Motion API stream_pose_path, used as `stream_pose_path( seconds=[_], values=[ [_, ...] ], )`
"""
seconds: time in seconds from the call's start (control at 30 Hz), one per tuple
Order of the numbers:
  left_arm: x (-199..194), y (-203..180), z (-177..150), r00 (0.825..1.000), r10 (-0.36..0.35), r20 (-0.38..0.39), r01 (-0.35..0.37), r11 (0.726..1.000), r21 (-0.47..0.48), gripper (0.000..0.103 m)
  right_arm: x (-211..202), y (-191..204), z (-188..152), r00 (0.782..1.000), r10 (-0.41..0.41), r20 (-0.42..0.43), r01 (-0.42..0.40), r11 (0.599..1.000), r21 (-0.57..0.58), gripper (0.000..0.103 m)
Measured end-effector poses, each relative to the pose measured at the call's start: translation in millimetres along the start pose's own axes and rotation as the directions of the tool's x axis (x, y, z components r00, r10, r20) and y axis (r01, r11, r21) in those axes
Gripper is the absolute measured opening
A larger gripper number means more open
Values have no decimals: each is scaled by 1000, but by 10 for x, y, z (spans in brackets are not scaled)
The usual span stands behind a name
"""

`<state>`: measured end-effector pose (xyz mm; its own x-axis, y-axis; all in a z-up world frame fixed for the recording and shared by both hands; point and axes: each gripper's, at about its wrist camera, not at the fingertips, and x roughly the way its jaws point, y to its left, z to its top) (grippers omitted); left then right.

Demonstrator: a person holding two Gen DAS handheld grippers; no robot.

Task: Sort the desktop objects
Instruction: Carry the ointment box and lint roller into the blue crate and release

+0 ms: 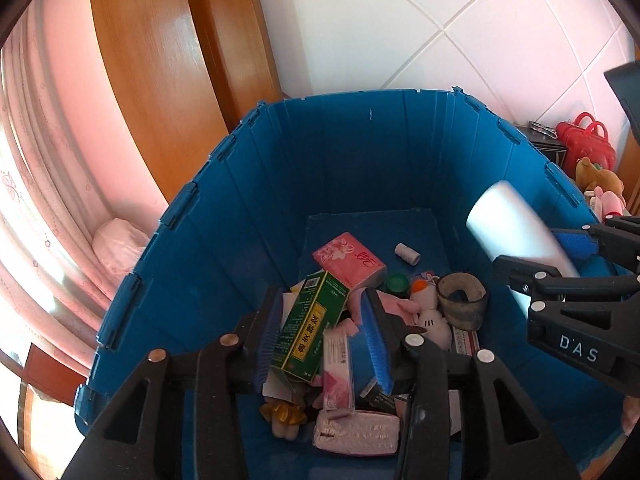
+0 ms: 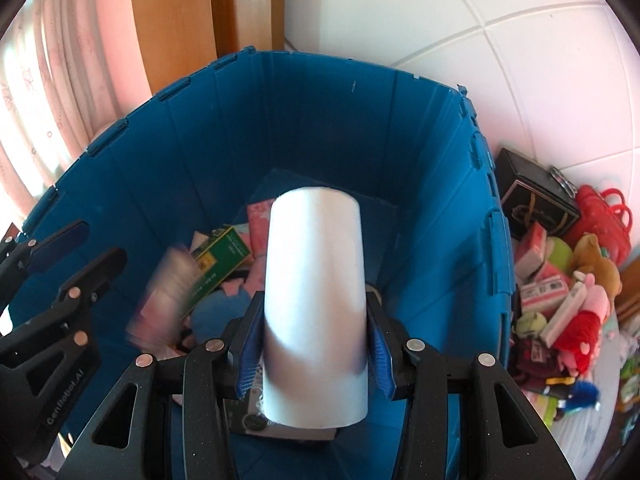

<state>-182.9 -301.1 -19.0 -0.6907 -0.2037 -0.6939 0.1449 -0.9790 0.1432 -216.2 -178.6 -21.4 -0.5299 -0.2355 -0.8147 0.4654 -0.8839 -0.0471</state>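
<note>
Your left gripper (image 1: 324,344) sits apart over the blue bin (image 1: 208,216), the green carton (image 1: 310,326) loose between its pads, its lower end buried in clutter; your right gripper (image 2: 314,344) is clamped on the smooth white roll (image 2: 316,312), which hides the bin floor ahead.

The deep blue ribbed plastic bin (image 1: 224,184) is seen with a smooth, slightly glossy wall. The white cylindrical paper roll (image 2: 316,300), matt and smooth, is clamped between ridged blue rubbery pads (image 2: 248,354). The green printed cardboard box (image 1: 310,326) is glossy. Varnished orange wood panelling (image 1: 160,60) is seen at 11 o'clock, glazed white tiles (image 1: 460,32) at 1 o'clock.
</note>
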Motion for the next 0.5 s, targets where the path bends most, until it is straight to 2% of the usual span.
stream_pose_path(
  seconds=[0.07,0.17,0.23,0.4,0.5],
  values=[
    [-6,-9,-16,1000,-11,1,11,1000,-3,42,-39,18,-2,1000,-23,12,23,1000,-4,54],
    [-19,-19,-32,1000,-13,2,13,1000,-4,43,-118,30,-5,999,-39,29,39,999,-7,77],
    [-51,-12,-55,1000,-19,10,19,1000,-7,43,-183,39,-22,997,-57,48,57,998,-13,88],
    [-155,16,-99,999,-33,35,34,999,-40,43,-367,54,-81,991,-96,97,100,994,-32,100],
    [-274,5,-146,998,-25,66,29,998,-55,43,-515,56,-158,984,-110,137,117,992,-44,102]
  ],
)
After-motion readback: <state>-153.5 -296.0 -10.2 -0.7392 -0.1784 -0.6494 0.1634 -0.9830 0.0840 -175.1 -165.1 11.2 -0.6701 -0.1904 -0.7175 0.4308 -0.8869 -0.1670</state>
